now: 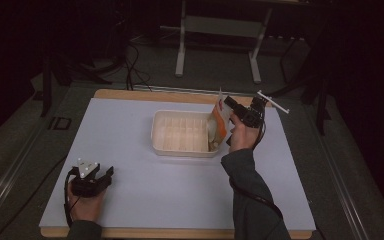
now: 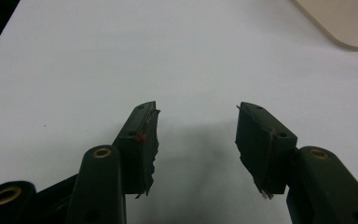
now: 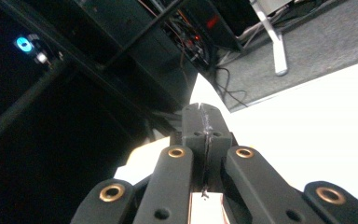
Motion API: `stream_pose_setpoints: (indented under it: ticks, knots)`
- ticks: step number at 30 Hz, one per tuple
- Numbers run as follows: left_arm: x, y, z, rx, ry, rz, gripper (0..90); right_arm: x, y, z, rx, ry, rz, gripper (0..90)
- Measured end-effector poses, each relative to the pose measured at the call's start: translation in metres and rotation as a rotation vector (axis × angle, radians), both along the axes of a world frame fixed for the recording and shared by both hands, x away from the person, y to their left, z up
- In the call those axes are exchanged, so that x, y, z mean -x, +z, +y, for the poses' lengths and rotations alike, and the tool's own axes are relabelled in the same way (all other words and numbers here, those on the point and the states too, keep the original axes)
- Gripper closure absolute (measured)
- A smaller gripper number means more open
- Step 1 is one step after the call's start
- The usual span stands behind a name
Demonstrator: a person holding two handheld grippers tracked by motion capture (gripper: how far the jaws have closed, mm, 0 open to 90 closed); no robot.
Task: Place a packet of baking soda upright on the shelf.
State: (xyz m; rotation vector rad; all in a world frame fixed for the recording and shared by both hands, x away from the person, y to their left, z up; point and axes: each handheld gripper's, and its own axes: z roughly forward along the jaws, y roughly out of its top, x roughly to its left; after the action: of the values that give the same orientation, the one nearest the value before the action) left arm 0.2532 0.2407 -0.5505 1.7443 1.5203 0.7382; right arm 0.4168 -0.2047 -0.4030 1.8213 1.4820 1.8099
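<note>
Right gripper [image 1: 231,107] fingers pinching packet [image 1: 220,120] (standing in divided tray [image 1: 182,149]); left gripper [image 1: 100,177] spread.

The packet [image 1: 220,120] in the black right gripper [image 1: 230,106] is white and orange. Just below it, the tray [image 1: 180,148] is cream. The table [image 1: 155,190] is pale bluish white.

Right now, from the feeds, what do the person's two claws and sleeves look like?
Both are black two-jaw tools. The left claw carries a grey three-cornered plate with white dots, and a black cable loops from it. Its fingers show brass-coloured rivets, ragged black pads and a small red mark. The right claw has the same brass rivets, a thin white bar behind it, and a black cable along a dark grey-green sleeve.
</note>
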Motion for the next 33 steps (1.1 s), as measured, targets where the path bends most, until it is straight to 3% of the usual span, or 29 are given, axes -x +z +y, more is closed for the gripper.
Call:
stream_pose_setpoints:
  ticks: [9,19,33]
  knots:
    - [0.0,0.0,0.0,0.002,0.0,0.001,48.1,0.001,0.012,0.005,0.192,0.035,0.008,86.3]
    - [0.0,0.0,0.0,0.002,0.001,0.001,48.0,0.008,0.023,0.005,0.288,0.093,0.009,77.4]
    - [0.0,0.0,0.0,0.0,0.007,0.001,46.1,0.035,0.046,-0.009,0.439,0.213,-0.028,67.2]
